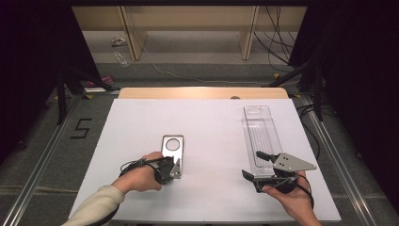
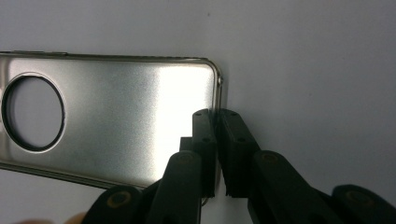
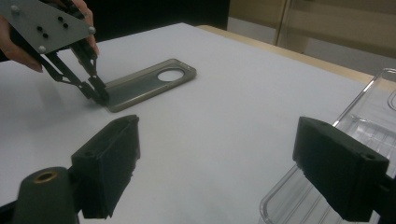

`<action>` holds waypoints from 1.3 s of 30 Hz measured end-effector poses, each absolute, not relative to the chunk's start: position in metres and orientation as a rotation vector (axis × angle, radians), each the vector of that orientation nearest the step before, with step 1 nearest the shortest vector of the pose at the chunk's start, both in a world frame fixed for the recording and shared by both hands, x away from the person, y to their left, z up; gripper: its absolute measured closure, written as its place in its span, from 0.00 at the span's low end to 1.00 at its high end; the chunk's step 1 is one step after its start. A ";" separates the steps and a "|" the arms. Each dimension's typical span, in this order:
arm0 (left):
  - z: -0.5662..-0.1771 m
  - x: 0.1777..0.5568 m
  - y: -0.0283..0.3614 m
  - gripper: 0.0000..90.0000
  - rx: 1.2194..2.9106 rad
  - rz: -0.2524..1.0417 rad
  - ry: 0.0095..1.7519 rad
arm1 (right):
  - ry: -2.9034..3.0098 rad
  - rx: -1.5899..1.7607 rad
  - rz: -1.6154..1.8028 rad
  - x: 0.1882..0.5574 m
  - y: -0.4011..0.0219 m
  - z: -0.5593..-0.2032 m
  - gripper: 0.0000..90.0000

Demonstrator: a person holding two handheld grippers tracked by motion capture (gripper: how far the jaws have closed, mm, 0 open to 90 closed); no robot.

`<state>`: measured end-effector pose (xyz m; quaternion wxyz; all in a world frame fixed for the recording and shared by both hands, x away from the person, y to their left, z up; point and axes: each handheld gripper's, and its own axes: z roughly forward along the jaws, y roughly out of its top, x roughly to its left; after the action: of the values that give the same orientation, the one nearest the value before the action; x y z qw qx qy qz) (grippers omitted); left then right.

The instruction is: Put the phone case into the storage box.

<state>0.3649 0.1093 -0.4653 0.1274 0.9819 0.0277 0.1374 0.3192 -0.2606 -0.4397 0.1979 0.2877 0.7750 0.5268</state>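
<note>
The left claw (image 2: 217, 154) is pinched closed on the near short edge of a silvery phone case (image 1: 172, 149), its pads clamping the thin rim close to 1 corner. The case lies flat on the white worktop (image 1: 207, 136), left of centre, with its long axis running away from the person and its round camera hole at the far end. So the case stretches straight ahead of the left claw, and any lift or drag would likely pivot it about that gripped near edge. In the right gripper view the left claw (image 3: 95, 88) comes down steeply onto that end of the case (image 3: 149, 81).

The right claw (image 1: 266, 172) stands wide open with nothing between its pads, at the near end of a clear plastic tray (image 1: 261, 134) that lies lengthwise on the right side of the worktop, well apart from the case. The left hand (image 1: 141, 176) is plainly the nearer one to the case.

The worktop is a smooth matte sheet over a wooden board. Beyond it are grey floor, pale wooden shelving legs (image 1: 134, 37) and loose cables (image 1: 277, 42), with dark curtains at both sides.
</note>
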 end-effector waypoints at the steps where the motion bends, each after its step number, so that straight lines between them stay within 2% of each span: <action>1: -0.465 0.365 0.109 0.94 2.857 0.399 0.080 | 2.169 0.806 1.477 0.319 -0.261 -0.440 0.18; 39: -0.460 0.362 0.111 0.97 2.829 0.456 0.009 | 2.163 0.803 1.479 0.319 -0.261 -0.439 0.18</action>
<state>0.3622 0.1105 -0.4604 0.1375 0.9779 0.0031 0.1576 0.3190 -0.2614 -0.4392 0.1991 0.2872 0.7735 0.5287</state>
